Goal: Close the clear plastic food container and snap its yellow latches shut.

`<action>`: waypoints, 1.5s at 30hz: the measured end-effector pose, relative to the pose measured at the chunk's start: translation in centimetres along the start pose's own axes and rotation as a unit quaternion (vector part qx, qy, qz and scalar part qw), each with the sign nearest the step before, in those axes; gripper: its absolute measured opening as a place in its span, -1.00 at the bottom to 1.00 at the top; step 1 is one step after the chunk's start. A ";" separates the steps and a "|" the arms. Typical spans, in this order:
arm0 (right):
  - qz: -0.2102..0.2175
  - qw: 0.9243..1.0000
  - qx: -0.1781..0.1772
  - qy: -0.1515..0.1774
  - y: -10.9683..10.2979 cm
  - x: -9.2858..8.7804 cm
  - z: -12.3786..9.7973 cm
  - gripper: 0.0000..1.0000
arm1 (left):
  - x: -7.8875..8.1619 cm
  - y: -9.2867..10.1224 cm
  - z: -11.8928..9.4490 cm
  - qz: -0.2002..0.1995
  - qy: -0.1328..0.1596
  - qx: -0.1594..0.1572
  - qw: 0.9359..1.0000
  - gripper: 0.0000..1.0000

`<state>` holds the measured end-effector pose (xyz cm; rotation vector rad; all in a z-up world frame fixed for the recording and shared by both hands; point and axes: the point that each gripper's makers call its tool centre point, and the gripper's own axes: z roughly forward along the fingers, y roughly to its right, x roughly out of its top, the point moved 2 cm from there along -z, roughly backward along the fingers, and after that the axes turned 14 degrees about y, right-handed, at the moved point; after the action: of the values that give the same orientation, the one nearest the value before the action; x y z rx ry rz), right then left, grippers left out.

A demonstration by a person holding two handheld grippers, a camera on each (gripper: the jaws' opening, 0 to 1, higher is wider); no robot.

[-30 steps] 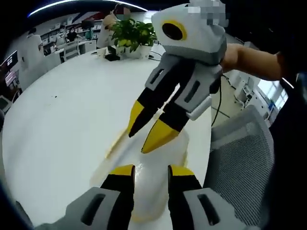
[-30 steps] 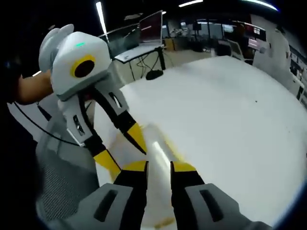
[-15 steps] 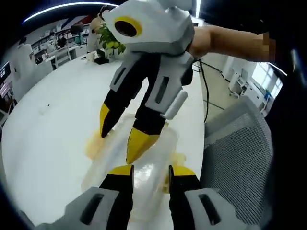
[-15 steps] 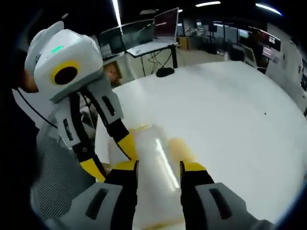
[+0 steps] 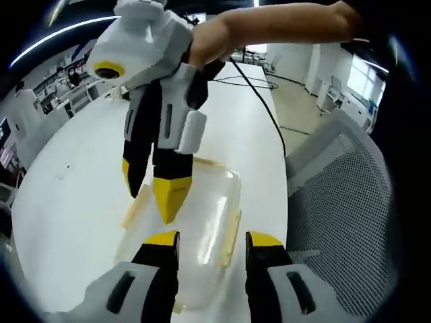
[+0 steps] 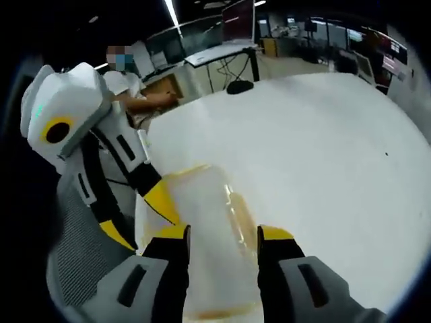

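I see the clear container (image 5: 202,222) with pale yellow latches (image 5: 230,232) on the white surface (image 5: 74,182). Both my tongs, left (image 5: 210,243) and right (image 6: 222,237), are black with yellow tips on grey-white bodies. Beside the surface, the mesh chair (image 5: 337,202) is grey.

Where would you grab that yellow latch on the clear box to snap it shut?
Probably the long latch on the container, on the side nearest the mesh chair. It looks flared outward from the lid's long edge, so take its free outer edge, coming from the chair side, and press toward the wall.
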<state>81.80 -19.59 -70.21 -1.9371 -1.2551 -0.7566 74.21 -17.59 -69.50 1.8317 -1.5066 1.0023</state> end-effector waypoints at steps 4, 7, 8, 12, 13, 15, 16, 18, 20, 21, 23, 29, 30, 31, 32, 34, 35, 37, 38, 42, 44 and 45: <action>0.001 1.000 0.015 -0.008 0.1 0.1 0.1 -0.30 | 0.0 -0.1 0.1 0.021 0.003 0.003 1.000 -0.33; -0.002 1.000 0.023 -0.021 0.1 0.0 0.1 -0.30 | -0.2 -0.1 0.2 0.072 -0.005 -0.007 0.997 -0.33; -0.005 0.999 0.028 -0.028 0.1 -0.1 0.1 -0.30 | -0.3 0.1 0.2 0.079 -0.006 -0.008 0.997 -0.32; -0.017 0.998 0.042 -0.046 0.0 -0.2 0.1 -0.31 | -0.3 0.0 0.1 0.087 -0.006 -0.006 0.996 -0.34; -0.020 0.998 0.045 -0.049 0.0 -0.2 0.2 -0.31 | -0.4 0.0 0.2 0.094 -0.007 -0.005 0.995 -0.34; -0.020 0.997 0.050 -0.054 0.1 -0.1 0.3 -0.31 | -0.4 0.0 0.2 0.099 -0.007 -0.005 0.995 -0.35; -0.020 0.997 0.051 -0.055 0.1 -0.1 0.3 -0.31 | -0.4 0.0 0.2 0.103 -0.008 -0.005 0.995 -0.35; -0.021 0.996 0.056 -0.061 0.1 -0.1 0.4 -0.31 | -0.4 -0.1 0.2 0.111 -0.009 -0.004 0.994 -0.36; -0.021 0.995 0.064 -0.067 0.0 -0.1 0.4 -0.32 | -0.5 -0.1 0.2 0.122 -0.009 -0.004 0.992 -0.37; -0.021 0.995 0.068 -0.069 0.1 -0.1 0.5 -0.32 | -0.5 -0.1 0.2 0.124 -0.009 -0.003 0.992 -0.39; -0.018 0.995 0.072 -0.074 0.1 -0.1 0.5 -0.32 | -0.4 -0.2 0.2 0.127 -0.007 0.001 0.992 -0.40; -0.013 0.991 0.093 -0.092 -0.1 -0.3 0.9 -0.26 | -0.5 0.0 0.5 0.149 -0.008 0.003 0.989 -0.37; -0.012 0.991 0.095 -0.096 -0.2 -0.3 1.0 -0.24 | -0.4 0.0 0.6 0.151 -0.009 0.005 0.989 -0.37; -0.014 0.990 0.098 -0.098 -0.2 -0.2 1.1 -0.24 | -0.4 0.0 0.6 0.152 -0.009 0.004 0.988 -0.37; -0.023 0.989 0.103 -0.101 -0.2 -0.2 1.1 -0.25 | -0.5 -0.1 0.6 0.154 -0.011 0.005 0.988 -0.38; -0.028 0.989 0.104 -0.103 -0.3 -0.2 1.0 -0.25 | -0.5 -0.1 0.6 0.161 -0.011 0.004 0.987 -0.38; -0.028 0.989 0.105 -0.104 -0.3 -0.2 1.0 -0.25 | -0.5 -0.1 0.6 0.164 -0.012 0.004 0.986 -0.38; -0.025 0.988 0.105 -0.109 -0.2 -0.2 1.1 -0.25 | -0.6 0.0 0.7 0.171 -0.011 0.009 0.985 -0.37; -0.026 0.988 0.106 -0.110 -0.2 -0.2 1.1 -0.25 | -0.7 0.0 0.7 0.176 -0.010 0.010 0.984 -0.37; -0.025 0.986 0.110 -0.121 -0.2 -0.3 1.2 -0.28 | -0.7 0.0 0.8 0.185 -0.010 0.019 0.983 -0.38; -0.038 0.984 0.119 -0.123 -0.4 -0.3 1.2 -0.30 | -0.7 -0.1 0.8 0.187 -0.009 0.022 0.982 -0.40; -0.043 0.983 0.123 -0.127 -0.5 -0.3 1.1 -0.31 | -0.7 -0.1 0.8 0.185 -0.007 0.024 0.982 -0.40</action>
<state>81.32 -18.71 -71.03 -1.8259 -1.5170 -0.3809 74.39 -17.80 -70.55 1.6254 -1.8919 1.2048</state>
